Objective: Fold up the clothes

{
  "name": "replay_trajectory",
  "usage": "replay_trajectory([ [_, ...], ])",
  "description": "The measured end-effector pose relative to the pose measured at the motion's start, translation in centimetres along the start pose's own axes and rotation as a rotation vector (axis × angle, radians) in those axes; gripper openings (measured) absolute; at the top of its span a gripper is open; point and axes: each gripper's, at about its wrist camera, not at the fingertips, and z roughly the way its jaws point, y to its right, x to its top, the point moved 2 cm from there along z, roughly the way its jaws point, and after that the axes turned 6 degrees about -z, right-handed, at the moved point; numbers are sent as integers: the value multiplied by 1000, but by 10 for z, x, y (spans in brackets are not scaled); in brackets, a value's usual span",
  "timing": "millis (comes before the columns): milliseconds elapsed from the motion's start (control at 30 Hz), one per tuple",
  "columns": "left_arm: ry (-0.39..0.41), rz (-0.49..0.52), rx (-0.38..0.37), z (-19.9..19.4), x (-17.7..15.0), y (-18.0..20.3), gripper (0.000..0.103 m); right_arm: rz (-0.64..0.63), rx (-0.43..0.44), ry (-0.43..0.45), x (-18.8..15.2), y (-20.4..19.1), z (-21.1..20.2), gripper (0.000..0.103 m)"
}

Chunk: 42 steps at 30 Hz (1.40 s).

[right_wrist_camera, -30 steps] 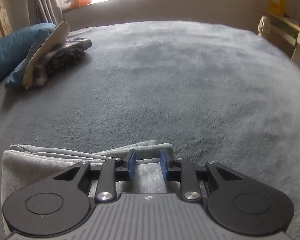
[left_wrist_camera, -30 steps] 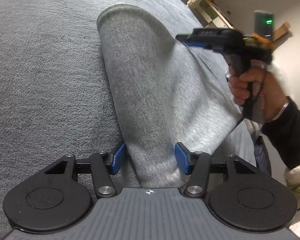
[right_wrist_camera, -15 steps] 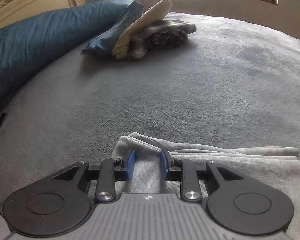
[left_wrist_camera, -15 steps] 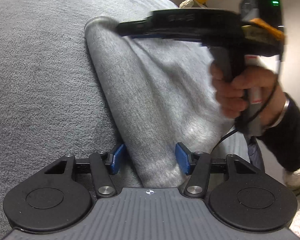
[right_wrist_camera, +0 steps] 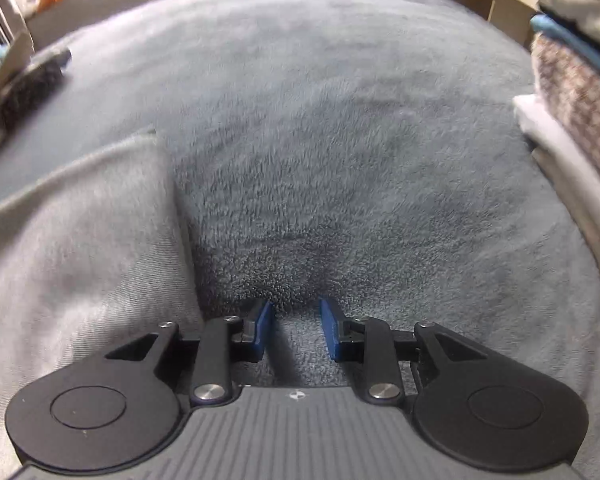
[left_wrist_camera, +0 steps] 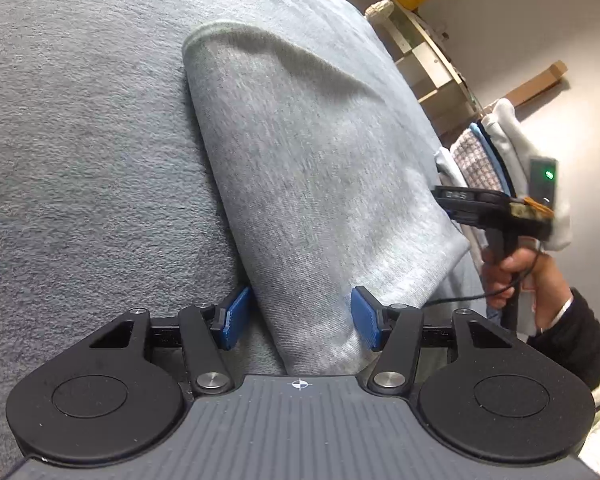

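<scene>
**Left fingers straddle folded grey garment; right fingers empty over the bed**

Left wrist view: left gripper (left_wrist_camera: 298,322) fingers stand apart on either side of the near end of the folded grey garment (left_wrist_camera: 300,168); cloth between them, right pad touching it, left pad just clear, can't tell if pressing. Garment runs away from the fingers across the grey fleece bed cover (left_wrist_camera: 80,140). Only this view shows the right gripper (left_wrist_camera: 484,208), off to the right past the garment's edge, in a hand (left_wrist_camera: 520,276) with a dark sleeve.

Right wrist view: right gripper (right_wrist_camera: 296,330) fingers partly open, nothing between them, only bed cover (right_wrist_camera: 340,160) below. Garment (right_wrist_camera: 80,240) just left of the fingers, not touched. Stack of folded clothes (right_wrist_camera: 572,92) far right; dark clothing (right_wrist_camera: 28,80) far left, blurred.
</scene>
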Motion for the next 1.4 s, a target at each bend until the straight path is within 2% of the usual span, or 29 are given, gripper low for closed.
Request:
replay_trajectory([
  [67,42,-25,24,-13,5,-8,55,-29,-29,98,-1,0,-28,30],
  [167,100,-6,68,-29,12,-13,55,-76,-35,263,-5,4,-77,30],
  [233,123,47,80,-31,8,-6,55,-102,84,357,-8,5,-109,30],
  [267,123,86,86,-29,6,1,55,-117,172,389,-11,5,-124,30],
  [333,100,195,91,-29,-2,13,55,-156,391,381,-19,-5,-141,31],
  [400,74,302,99,-21,-13,30,55,-206,571,321,-29,-21,-147,31],
  [433,52,363,105,-17,-21,38,55,-223,631,289,-34,-30,-146,31],
  [533,27,538,140,-9,-46,60,55,-245,717,182,-54,-57,-130,31],
  [633,56,668,232,-10,-69,65,56,-176,753,74,-75,-74,-105,31],
  [700,84,711,304,-5,-75,67,56,-175,754,59,-91,-85,-98,29],
  [767,114,751,359,0,-79,70,55,-206,713,71,-101,-95,-92,28],
  [833,124,814,373,-1,-86,72,55,-192,692,78,-106,-98,-86,25],
  [867,130,849,375,-1,-90,75,55,-181,692,85,-108,-98,-84,21],
  [967,149,901,383,-4,-97,78,53,-264,652,138,-119,-107,-86,13],
  [1067,155,888,382,-3,-94,76,45,-387,615,204,-129,-123,-90,9],
  [1233,170,869,371,-7,-91,71,32,-463,556,279,-135,-141,-79,7],
  [1400,178,833,330,-13,-87,68,25,-505,593,305,-142,-140,-85,7],
])
